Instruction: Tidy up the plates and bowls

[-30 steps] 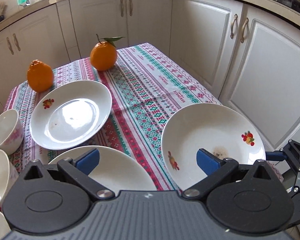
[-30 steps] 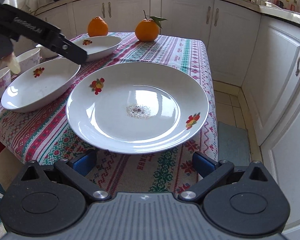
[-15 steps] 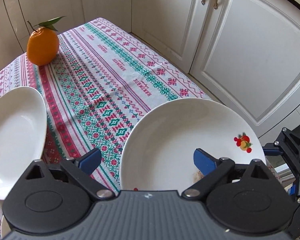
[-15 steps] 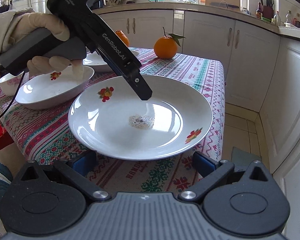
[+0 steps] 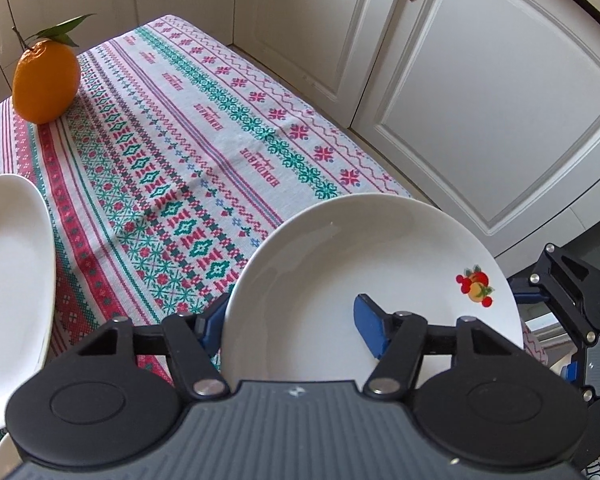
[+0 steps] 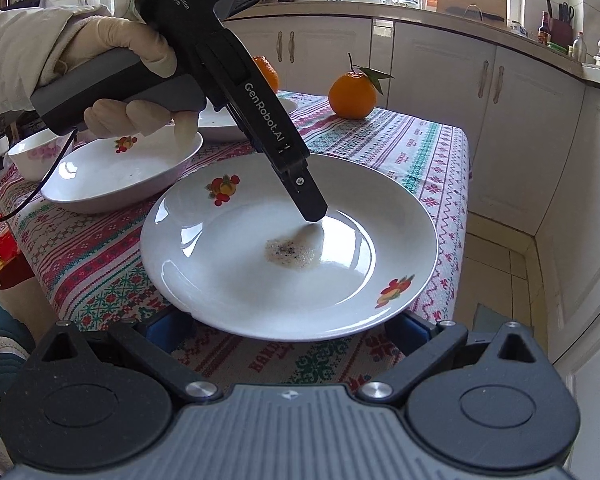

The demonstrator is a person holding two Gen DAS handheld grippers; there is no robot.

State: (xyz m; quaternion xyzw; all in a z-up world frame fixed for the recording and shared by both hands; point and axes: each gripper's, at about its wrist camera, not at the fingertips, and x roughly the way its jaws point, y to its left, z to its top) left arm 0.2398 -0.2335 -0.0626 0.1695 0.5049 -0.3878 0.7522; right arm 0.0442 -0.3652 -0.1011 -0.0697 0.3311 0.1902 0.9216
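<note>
Here, left view: left gripper (image 5: 296, 322) straddles the plate (image 5: 352, 256) rim, fingers wide, one pad (image 5: 370, 330) inside; orange (image 5: 46, 76) far ahead-left, bowl (image 5: 8, 288) left. Right view: right gripper (image 6: 288, 330) spread beneath the plate's (image 6: 228, 240) near edge at the table (image 6: 428, 160) corner; bowl (image 6: 120, 172) ahead-left

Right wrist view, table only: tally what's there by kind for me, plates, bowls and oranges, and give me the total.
Plates: 3 (front plate, deep plate, rear plate)
Bowls: 1 (flowered bowl)
Oranges: 2 (leafed orange, half-hidden orange)
Total: 6
</note>
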